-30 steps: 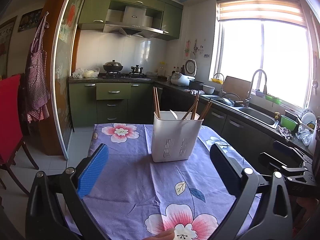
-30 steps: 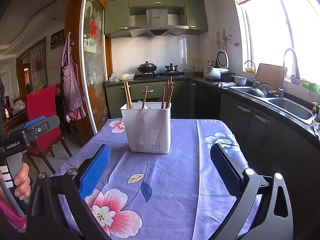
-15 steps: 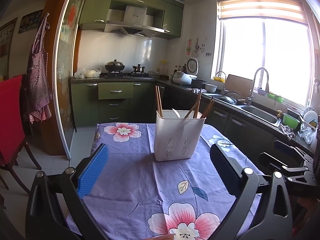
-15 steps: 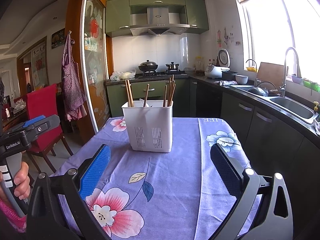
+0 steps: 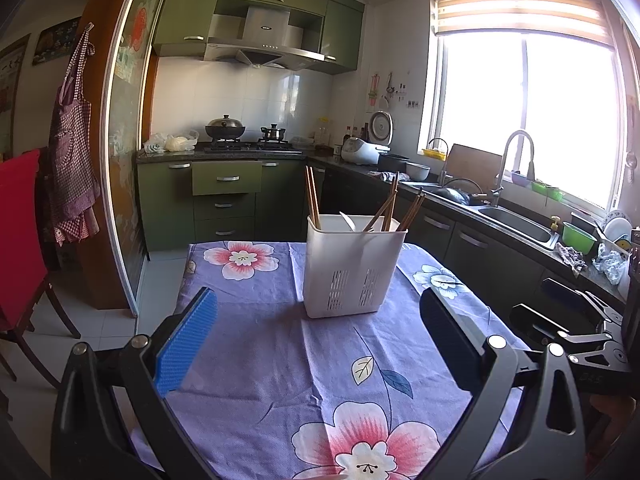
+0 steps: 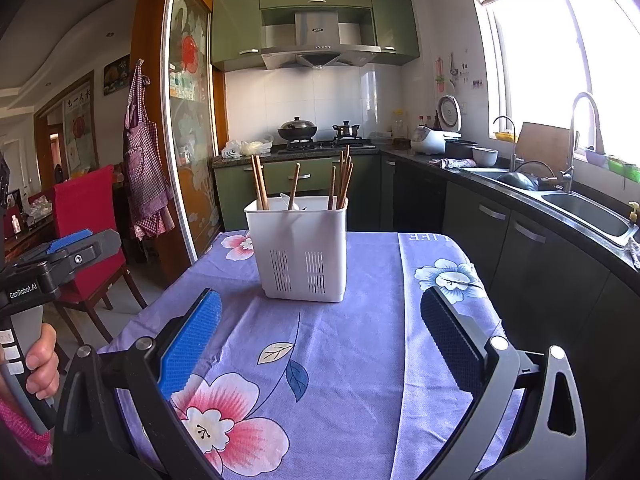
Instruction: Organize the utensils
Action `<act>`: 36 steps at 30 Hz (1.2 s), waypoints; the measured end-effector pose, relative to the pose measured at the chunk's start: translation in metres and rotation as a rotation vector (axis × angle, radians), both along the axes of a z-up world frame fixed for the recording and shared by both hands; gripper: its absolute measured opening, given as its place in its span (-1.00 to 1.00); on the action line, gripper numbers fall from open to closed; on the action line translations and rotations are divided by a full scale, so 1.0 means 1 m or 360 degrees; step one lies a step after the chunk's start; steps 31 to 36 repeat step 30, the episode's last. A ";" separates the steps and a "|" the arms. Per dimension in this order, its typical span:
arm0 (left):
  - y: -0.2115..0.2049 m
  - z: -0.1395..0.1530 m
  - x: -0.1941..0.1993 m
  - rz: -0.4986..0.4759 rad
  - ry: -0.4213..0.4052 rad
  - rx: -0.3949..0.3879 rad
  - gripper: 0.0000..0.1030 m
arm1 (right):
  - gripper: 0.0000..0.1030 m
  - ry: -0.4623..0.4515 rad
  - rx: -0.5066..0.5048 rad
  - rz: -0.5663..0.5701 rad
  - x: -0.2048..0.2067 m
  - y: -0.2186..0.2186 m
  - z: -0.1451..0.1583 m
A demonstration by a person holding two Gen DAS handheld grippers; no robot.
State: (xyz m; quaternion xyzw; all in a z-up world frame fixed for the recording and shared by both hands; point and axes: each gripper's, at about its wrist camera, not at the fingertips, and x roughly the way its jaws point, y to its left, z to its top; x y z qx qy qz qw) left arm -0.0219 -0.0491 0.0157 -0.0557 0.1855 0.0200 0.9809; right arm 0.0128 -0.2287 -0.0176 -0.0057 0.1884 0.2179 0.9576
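While both tools hover above the near edge of the table [image 5: 256,336], the left gripper [image 5: 320,344] is spread wide and holds nothing. Beyond it, toward the far edge, stands the white utensil holder [image 6: 300,252] with chopsticks [image 6: 340,180] upright inside. The right gripper [image 6: 320,344] likewise gapes, empty.

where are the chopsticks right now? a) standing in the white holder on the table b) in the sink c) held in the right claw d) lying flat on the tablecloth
a: the chopsticks stand upright in the white holder on the table, while the left claw and right claw are both open and hold nothing.
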 end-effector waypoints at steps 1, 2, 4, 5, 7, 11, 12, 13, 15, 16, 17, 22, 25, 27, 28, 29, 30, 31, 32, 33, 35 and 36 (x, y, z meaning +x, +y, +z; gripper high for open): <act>0.000 0.000 0.000 -0.0006 0.0004 0.0000 0.87 | 0.91 0.0000 -0.0001 0.0000 0.000 0.001 0.000; 0.000 0.000 0.001 -0.0009 0.0010 -0.0003 0.87 | 0.91 0.0000 -0.0002 0.0000 0.000 0.001 0.000; 0.000 -0.001 0.002 -0.0025 0.0021 -0.0021 0.87 | 0.91 0.0001 -0.0002 -0.0001 0.000 0.001 0.000; 0.001 -0.001 0.002 -0.0032 0.0027 -0.0030 0.87 | 0.91 0.0002 -0.0001 0.0000 0.000 0.001 0.000; 0.002 -0.001 0.003 -0.0033 0.0036 -0.0039 0.87 | 0.91 0.0000 -0.0001 -0.0001 0.000 0.001 0.000; 0.003 -0.002 0.004 -0.0052 0.0041 -0.0064 0.87 | 0.91 0.0008 -0.0003 0.0004 0.002 0.001 -0.002; 0.003 -0.002 0.005 -0.0049 0.0039 -0.0061 0.87 | 0.91 0.0009 -0.0002 0.0005 0.003 0.001 -0.003; 0.002 -0.002 0.005 -0.0044 0.0037 -0.0049 0.87 | 0.91 0.0011 -0.0002 0.0006 0.002 0.001 -0.003; 0.000 -0.003 0.005 -0.0035 0.0022 -0.0023 0.87 | 0.91 0.0015 0.0000 0.0008 0.004 0.000 -0.004; -0.001 -0.003 0.005 -0.0029 0.0018 -0.0006 0.87 | 0.91 0.0015 0.0000 0.0008 0.003 0.000 -0.005; -0.001 -0.003 0.005 -0.0023 0.0020 0.0005 0.87 | 0.91 0.0017 0.0000 0.0009 0.004 0.000 -0.005; -0.001 -0.004 0.008 -0.0006 0.0034 0.0034 0.87 | 0.91 0.0019 0.0000 0.0008 0.004 0.000 -0.005; 0.002 -0.006 0.010 -0.0024 0.0063 0.0008 0.87 | 0.91 0.0019 0.0002 0.0007 0.005 0.000 -0.006; 0.003 -0.006 0.010 -0.0014 0.0061 0.0009 0.87 | 0.91 0.0021 0.0001 0.0006 0.005 0.000 -0.006; 0.003 -0.006 0.011 -0.0006 0.0061 0.0022 0.87 | 0.91 0.0022 0.0000 0.0006 0.006 0.000 -0.006; 0.002 -0.006 0.011 -0.0002 0.0061 0.0031 0.87 | 0.91 0.0024 0.0000 0.0006 0.006 0.000 -0.006; 0.002 -0.006 0.011 -0.0003 0.0062 0.0036 0.87 | 0.91 0.0025 -0.0001 0.0007 0.007 0.000 -0.005; 0.002 -0.006 0.011 -0.0003 0.0062 0.0036 0.87 | 0.91 0.0025 -0.0001 0.0007 0.007 0.000 -0.005; 0.002 -0.006 0.011 -0.0003 0.0062 0.0036 0.87 | 0.91 0.0025 -0.0001 0.0007 0.007 0.000 -0.005; 0.002 -0.006 0.011 -0.0003 0.0062 0.0036 0.87 | 0.91 0.0025 -0.0001 0.0007 0.007 0.000 -0.005; 0.002 -0.006 0.011 -0.0003 0.0062 0.0036 0.87 | 0.91 0.0025 -0.0001 0.0007 0.007 0.000 -0.005; 0.002 -0.006 0.011 -0.0003 0.0062 0.0036 0.87 | 0.91 0.0025 -0.0001 0.0007 0.007 0.000 -0.005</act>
